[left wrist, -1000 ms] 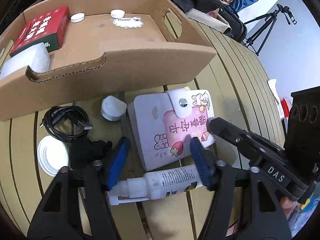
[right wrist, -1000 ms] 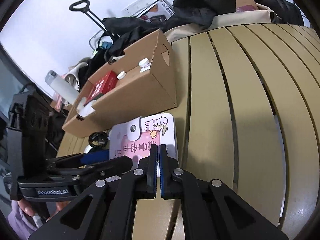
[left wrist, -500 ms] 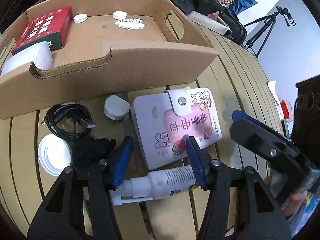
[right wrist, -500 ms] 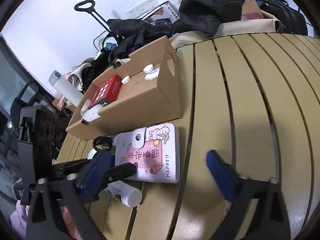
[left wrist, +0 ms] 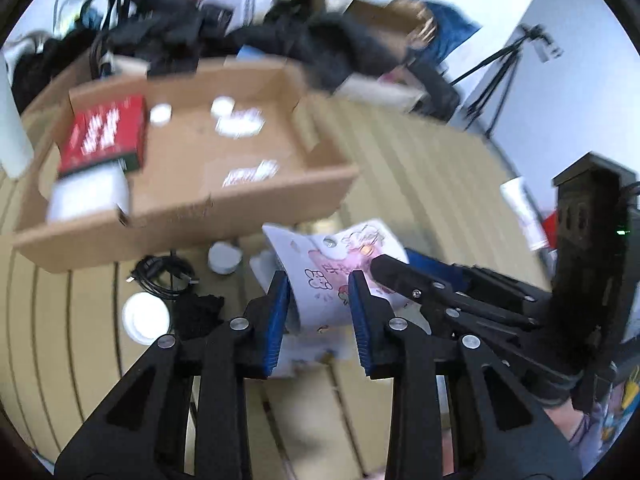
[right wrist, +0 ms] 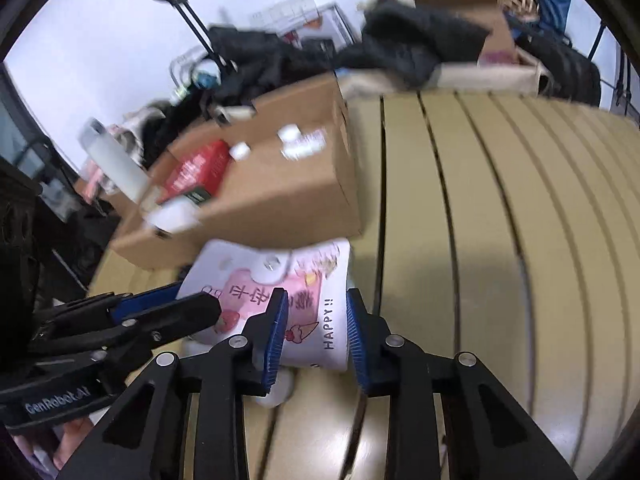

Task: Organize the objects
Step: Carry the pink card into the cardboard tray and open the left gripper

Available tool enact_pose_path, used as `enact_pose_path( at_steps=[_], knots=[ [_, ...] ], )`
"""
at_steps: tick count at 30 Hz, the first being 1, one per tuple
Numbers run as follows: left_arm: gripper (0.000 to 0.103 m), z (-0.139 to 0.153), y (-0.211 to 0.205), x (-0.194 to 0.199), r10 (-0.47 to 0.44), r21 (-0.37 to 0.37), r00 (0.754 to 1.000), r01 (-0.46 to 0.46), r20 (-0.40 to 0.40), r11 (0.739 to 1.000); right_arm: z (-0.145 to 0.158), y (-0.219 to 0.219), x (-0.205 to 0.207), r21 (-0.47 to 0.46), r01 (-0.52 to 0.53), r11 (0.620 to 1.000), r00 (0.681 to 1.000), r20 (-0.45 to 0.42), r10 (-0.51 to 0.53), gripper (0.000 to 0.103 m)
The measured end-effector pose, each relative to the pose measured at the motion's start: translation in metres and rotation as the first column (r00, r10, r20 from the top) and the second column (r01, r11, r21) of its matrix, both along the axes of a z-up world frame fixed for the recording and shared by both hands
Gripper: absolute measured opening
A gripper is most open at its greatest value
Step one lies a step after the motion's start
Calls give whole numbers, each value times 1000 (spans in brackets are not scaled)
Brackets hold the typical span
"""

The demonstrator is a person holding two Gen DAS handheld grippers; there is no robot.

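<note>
A white and pink cartoon card holder (left wrist: 332, 280) with a snap flap is lifted off the slatted table, held between both grippers. My left gripper (left wrist: 318, 308) is shut on its near-left edge. My right gripper (right wrist: 316, 326) is shut on its right edge, by the word HAPPY; the holder (right wrist: 276, 296) bows upward between them. In the right wrist view the left gripper's fingers (right wrist: 168, 312) reach in from the left. A white pump bottle (right wrist: 276, 394) lies on the table under the holder, mostly hidden.
An open cardboard box (left wrist: 192, 208) behind holds a red carton (left wrist: 102, 132), a white pack and small white lids. On the table lie a black cable (left wrist: 160, 276), a white round case (left wrist: 224, 258), a white disc (left wrist: 146, 316) and a black cloth (left wrist: 198, 312). Dark clothes pile behind.
Both grippers have closed on the card holder and raised it off the table; the right gripper was wide open half a second ago. Both views tilted up and are motion-blurred.
</note>
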State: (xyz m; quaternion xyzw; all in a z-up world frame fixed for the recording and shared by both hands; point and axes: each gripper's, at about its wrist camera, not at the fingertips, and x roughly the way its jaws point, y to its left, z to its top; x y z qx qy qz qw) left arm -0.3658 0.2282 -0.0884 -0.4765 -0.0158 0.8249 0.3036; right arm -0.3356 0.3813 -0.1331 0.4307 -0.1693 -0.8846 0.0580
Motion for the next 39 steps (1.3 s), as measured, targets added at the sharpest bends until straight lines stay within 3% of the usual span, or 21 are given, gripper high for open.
enact_pose_path(
  at_steps=[3,8,11,16,20,26,33,39],
  knots=[
    [24,43,-15,28,-2,55,999,4,-38,998,45,0,32,-16,3,1000,998,-56,-3,27],
    [24,106,-42,66,21,111,995,-10,-99,994,122,-24,80,34,-27,999,985,-169,32,27],
    [24,128,-58,79,32,149,993,-14,-116,989,162,-45,100,62,-59,996,970,-231,71,27],
    [24,146,-74,78,51,175,994,-33,-97,984,194,-64,102,92,-89,992,957,-266,111,27],
    [24,153,-73,48,63,171,994,-48,-85,984,204,-66,76,94,-107,990,959,-251,128,27],
    [24,123,-61,-41,83,139,997,-81,-6,987,182,-53,-10,60,-136,989,973,-178,144,27],
    [24,36,-37,-132,112,69,990,-118,89,991,99,-40,-124,47,-153,987,987,-31,155,27],
    [24,-29,-19,-158,102,1,984,-103,148,995,30,-35,-163,72,-156,985,985,82,150,27]
  ],
)
